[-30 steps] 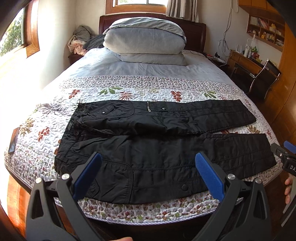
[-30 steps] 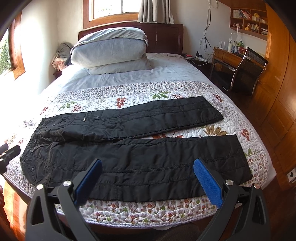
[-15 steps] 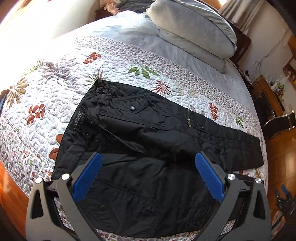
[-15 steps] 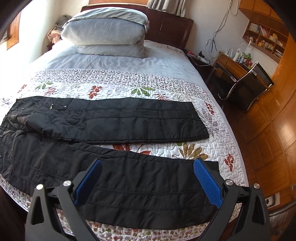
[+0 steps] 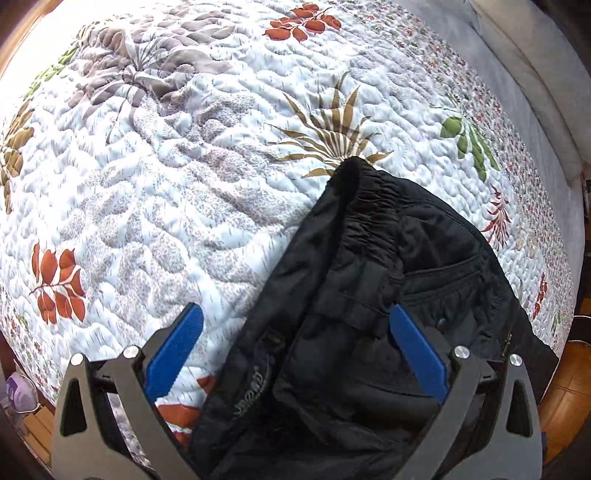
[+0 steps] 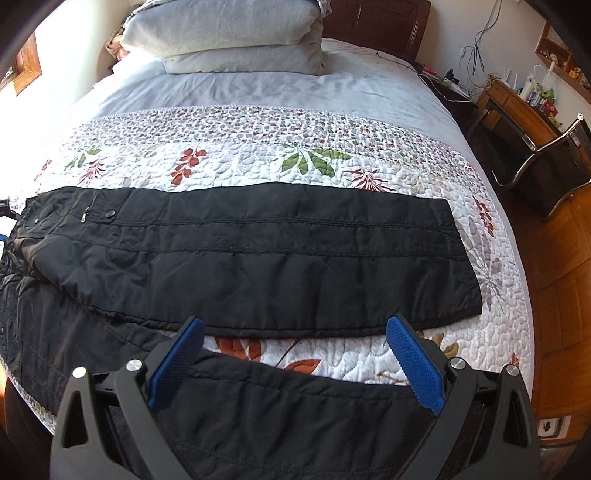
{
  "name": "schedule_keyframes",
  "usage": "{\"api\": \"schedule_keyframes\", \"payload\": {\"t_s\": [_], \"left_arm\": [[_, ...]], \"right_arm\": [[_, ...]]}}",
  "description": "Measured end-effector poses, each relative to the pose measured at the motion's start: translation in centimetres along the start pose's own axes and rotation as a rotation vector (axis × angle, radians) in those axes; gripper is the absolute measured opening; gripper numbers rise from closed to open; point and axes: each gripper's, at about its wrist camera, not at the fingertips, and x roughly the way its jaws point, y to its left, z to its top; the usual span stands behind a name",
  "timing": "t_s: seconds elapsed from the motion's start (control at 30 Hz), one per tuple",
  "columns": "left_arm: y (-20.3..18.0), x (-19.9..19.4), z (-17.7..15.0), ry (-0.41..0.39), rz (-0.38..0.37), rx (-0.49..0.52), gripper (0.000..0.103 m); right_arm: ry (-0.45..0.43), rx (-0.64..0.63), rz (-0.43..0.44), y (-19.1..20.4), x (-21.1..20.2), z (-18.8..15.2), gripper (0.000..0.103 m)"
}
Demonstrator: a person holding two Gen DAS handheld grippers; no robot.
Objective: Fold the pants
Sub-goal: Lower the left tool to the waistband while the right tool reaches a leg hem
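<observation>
Black padded pants (image 6: 258,254) lie spread across the floral quilt (image 6: 258,147), waist to the left, legs to the right. In the right wrist view my right gripper (image 6: 293,363) is open just above the near leg (image 6: 295,421), close to its hem end, with the far leg lying flat beyond it. In the left wrist view my left gripper (image 5: 295,354) is open low over the waistband (image 5: 354,221), whose gathered elastic and belt loop sit between the blue pads (image 5: 173,354). Neither gripper holds cloth.
Stacked grey pillows (image 6: 225,33) and a dark headboard (image 6: 376,22) are at the bed's far end. A metal-framed chair (image 6: 546,162) and a wooden desk (image 6: 517,99) stand on the right, on wooden floor (image 6: 554,295). Bare quilt (image 5: 147,166) lies left of the waistband.
Both grippers have dropped closer to the bed. The left moved in over the waistband; the right moved toward the near leg's hem end. Both stayed open.
</observation>
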Motion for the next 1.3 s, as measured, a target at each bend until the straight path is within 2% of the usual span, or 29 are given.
{"api": "schedule_keyframes", "payload": {"t_s": [0.17, 0.33, 0.4, 0.5, 0.57, 0.63, 0.87, 0.97, 1.07, 1.17, 1.3], "left_arm": [[-1.5, 1.2, 1.4, 0.031, -0.037, 0.06, 0.1], [-3.9, 1.7, 1.1, 0.067, -0.081, 0.086, 0.1], [-4.7, 2.2, 0.8, 0.089, -0.077, 0.085, 0.1], [-6.2, 2.8, 0.7, 0.099, -0.032, 0.125, 0.099], [-6.8, 2.9, 0.5, 0.095, 0.01, 0.143, 0.092], [-7.3, 3.1, 0.4, 0.089, 0.048, 0.151, 0.08], [-8.2, 3.1, 0.4, 0.084, 0.062, 0.175, 0.063], [-8.5, 3.1, 0.5, 0.083, 0.062, 0.183, 0.06], [-8.5, 2.6, 0.1, 0.075, 0.078, 0.212, 0.058], [-9.1, 2.5, -0.2, 0.067, 0.084, 0.223, 0.057], [-9.8, 2.8, -0.3, 0.064, 0.086, 0.232, 0.056]], "right_arm": [[0.004, 0.018, 0.024, -2.4, 2.5, 2.7, 0.1], [0.043, 0.112, 0.064, -6.5, 5.3, 4.5, 0.1], [0.051, 0.151, 0.058, -8.3, 6.3, 5.0, 0.1], [0.07, 0.183, 0.04, -11.1, 7.7, 5.6, 0.1], [0.079, 0.201, 0.023, -13.0, 8.6, 6.1, 0.1], [0.088, 0.218, 0.01, -14.7, 9.5, 6.8, 0.1], [0.126, 0.303, 0.058, -19.9, 12.8, 9.2, 0.1], [0.16, 0.31, 0.085, -21.2, 14.3, 10.0, 0.1], [0.185, 0.319, 0.067, -22.4, 15.8, 10.7, 0.1], [0.202, 0.364, 0.107, -23.6, 17.2, 11.3, 0.1], [0.226, 0.32, 0.06, -23.4, 18.8, 12.4, 0.1]]}}
